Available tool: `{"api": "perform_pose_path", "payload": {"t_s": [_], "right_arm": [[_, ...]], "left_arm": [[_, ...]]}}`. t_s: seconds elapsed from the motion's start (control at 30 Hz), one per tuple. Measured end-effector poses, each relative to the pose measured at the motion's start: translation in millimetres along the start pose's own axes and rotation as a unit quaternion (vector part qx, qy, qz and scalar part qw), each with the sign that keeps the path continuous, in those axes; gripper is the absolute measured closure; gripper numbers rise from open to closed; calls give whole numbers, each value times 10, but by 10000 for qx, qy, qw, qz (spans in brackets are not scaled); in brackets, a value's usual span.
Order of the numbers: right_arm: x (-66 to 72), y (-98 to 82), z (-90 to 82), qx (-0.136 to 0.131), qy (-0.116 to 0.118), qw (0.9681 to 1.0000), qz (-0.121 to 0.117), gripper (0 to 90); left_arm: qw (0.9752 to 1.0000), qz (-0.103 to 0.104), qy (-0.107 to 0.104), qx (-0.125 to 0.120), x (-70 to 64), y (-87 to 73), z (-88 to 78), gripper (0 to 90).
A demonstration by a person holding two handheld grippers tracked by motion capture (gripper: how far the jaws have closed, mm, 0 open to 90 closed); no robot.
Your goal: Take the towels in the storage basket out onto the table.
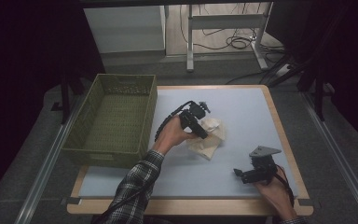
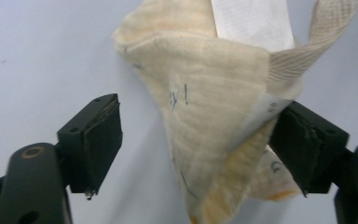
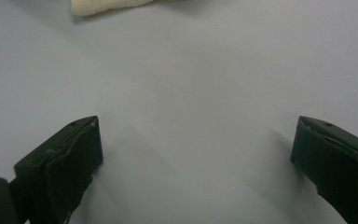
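A crumpled cream cloth (image 1: 211,136) with a white label and a woven strap lies on the pale blue table top (image 1: 242,109), a little left of centre. My left gripper (image 1: 203,133) reaches onto it from the left. In the left gripper view the cloth (image 2: 205,121) stands between the jaws of the left gripper (image 2: 196,149). It brushes the right pad, while the left pad is well clear of it. My right gripper (image 1: 238,173) rests near the front right, open, over bare table. In its own view the right gripper (image 3: 196,154) has nothing between the jaws, and the cloth's edge (image 3: 102,5) lies far ahead.
A green woven basket (image 1: 107,156) with nothing in it stands at the table's left side, overhanging the edge. The wooden table rim (image 1: 279,126) runs around the blue top. Behind the table are a desk frame (image 1: 223,28) and cables on the floor.
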State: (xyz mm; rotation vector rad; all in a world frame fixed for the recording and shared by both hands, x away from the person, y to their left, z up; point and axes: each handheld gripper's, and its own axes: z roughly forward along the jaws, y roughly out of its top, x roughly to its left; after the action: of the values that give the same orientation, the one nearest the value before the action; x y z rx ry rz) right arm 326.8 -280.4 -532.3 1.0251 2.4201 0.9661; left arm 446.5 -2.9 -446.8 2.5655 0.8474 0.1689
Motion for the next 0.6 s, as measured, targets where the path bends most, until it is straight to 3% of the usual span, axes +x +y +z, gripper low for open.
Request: {"api": "perform_pose_path", "payload": {"t_s": [0.23, 0.33, 0.37, 0.4, 0.43, 0.6], "right_arm": [[3, 2, -3, -4, 7, 10000, -4, 32], [8, 4, -25, -79, 15, 10000, 9, 124], [11, 11, -30, -81, 21, 10000, 10, 151], [11, 11, -30, -81, 21, 10000, 10, 151], [16, 33, -35, -104, 120, 9999, 23, 211], [44, 105, -36, -176, 320, 9993, 35, 290]], "left_arm": [[10000, -54, 60, -44, 71, -154, -69, 342], [9999, -100, 126, 3, 102, -194, -64, 389], [9995, -168, 268, 81, 137, -232, -51, 393], [9995, -168, 268, 81, 137, -232, -51, 393], [9989, -229, 397, 135, 174, -269, -46, 392], [9984, -372, 420, 66, 250, -342, -99, 378]]}}
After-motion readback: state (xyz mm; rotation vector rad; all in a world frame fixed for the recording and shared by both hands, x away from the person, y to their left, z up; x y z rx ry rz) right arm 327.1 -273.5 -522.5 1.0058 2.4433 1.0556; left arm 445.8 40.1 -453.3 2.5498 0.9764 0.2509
